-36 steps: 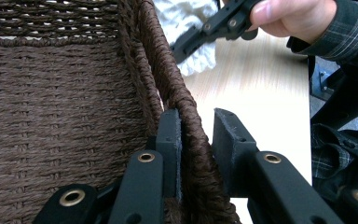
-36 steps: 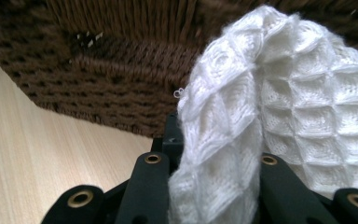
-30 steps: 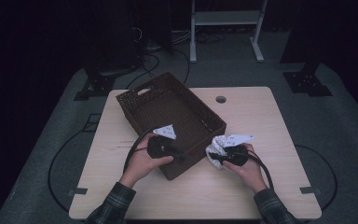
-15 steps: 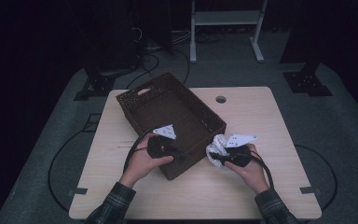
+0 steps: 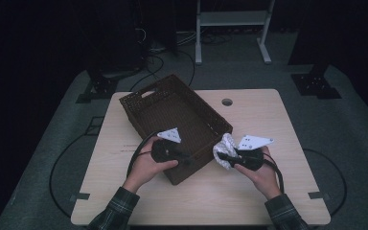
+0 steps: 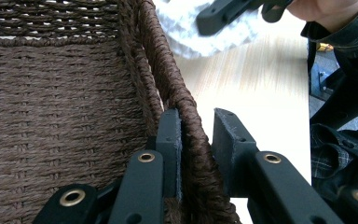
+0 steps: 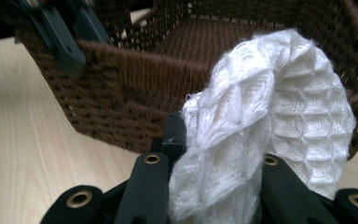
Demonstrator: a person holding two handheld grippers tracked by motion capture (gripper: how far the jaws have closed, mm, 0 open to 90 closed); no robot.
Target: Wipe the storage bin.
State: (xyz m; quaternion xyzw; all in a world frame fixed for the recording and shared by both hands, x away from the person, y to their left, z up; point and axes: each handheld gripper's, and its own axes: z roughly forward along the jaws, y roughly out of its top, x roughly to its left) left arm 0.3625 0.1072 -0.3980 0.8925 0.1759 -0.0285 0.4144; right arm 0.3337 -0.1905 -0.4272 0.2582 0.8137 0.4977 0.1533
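A dark brown woven basket (image 5: 143, 94) stands at an angle on the light wooden table (image 5: 254, 112). My left gripper (image 5: 188, 160) is shut on the basket's near wall (image 6: 51, 116), with one jaw inside the rim and the other outside (image 6: 196, 135). A white knitted cloth (image 5: 224, 146) is bunched up just right of the basket's near corner, off the tabletop. My right gripper (image 5: 221, 156) is shut on that cloth (image 7: 270, 116), which bulges up between the jaws (image 7: 223, 154) and hides the right one. The basket wall (image 7: 135, 79) is right behind the cloth.
The basket's inside looks bare where it shows. A round cable hole (image 5: 227, 102) lies in the table behind the basket. Cables and a white stand's legs (image 5: 230, 28) are on the dark floor beyond the table.
My right gripper has lifted the white cloth a little higher beside the basket's corner. The left gripper and the basket have stayed put.
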